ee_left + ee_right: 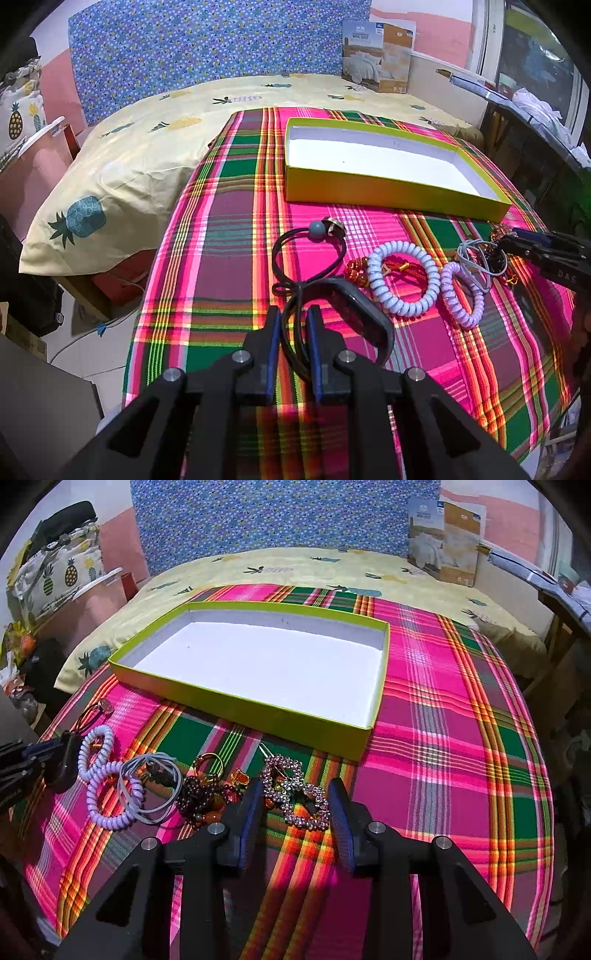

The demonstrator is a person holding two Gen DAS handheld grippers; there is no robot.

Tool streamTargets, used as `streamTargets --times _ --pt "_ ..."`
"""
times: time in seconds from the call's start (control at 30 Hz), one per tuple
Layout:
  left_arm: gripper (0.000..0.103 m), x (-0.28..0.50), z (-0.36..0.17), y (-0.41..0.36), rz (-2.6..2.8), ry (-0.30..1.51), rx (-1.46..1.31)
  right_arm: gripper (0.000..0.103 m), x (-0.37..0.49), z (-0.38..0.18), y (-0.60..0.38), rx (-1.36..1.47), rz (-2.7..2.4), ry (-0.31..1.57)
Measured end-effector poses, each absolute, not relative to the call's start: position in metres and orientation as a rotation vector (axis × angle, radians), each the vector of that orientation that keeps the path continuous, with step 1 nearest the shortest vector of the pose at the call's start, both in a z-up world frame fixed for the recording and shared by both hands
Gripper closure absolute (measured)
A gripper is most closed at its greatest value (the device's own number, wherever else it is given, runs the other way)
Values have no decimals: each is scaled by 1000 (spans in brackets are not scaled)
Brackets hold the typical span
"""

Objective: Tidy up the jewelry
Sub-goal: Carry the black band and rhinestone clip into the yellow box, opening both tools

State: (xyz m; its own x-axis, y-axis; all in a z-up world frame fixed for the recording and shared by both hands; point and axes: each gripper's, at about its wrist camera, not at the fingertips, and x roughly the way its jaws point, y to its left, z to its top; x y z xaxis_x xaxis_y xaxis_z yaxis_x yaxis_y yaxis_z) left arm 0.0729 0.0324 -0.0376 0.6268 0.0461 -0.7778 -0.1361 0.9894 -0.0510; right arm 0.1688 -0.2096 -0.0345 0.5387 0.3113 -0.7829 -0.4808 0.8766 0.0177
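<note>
My left gripper (293, 314) is shut on a black wristband (365, 314) whose loop runs up between its fingers. Just beyond lie a black hair tie with a grey bead (317, 229), a pale blue spiral tie (402, 280), a lilac spiral tie (461, 295) and grey elastics (476, 258). In the right wrist view my right gripper (295, 790) points down at a rhinestone ornament (295, 799) on the cloth, and its pads touch both sides. Dark beaded jewelry (199, 794) sits just left of it. An empty yellow-green box (240, 701) with a white inside stands behind.
Everything rests on a pink and green plaid cloth (443, 738) spread over a bed with a pineapple sheet (147, 147). A quilt carton (376, 55) leans at the back wall. A dark table (535, 122) stands at the right edge.
</note>
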Motion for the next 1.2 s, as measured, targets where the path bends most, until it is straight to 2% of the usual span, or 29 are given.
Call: streamTargets --times 0.4,0.8,1.2 --pt "91 56 -33 33 81 878 -117 66 148 -19 -227 -133 444 844" --pt "91 44 -5 30 31 819 -126 66 129 3 -228 -110 455 784" --pt "91 87 28 33 -17 752 -100 66 158 22 -210 -101 473 743"
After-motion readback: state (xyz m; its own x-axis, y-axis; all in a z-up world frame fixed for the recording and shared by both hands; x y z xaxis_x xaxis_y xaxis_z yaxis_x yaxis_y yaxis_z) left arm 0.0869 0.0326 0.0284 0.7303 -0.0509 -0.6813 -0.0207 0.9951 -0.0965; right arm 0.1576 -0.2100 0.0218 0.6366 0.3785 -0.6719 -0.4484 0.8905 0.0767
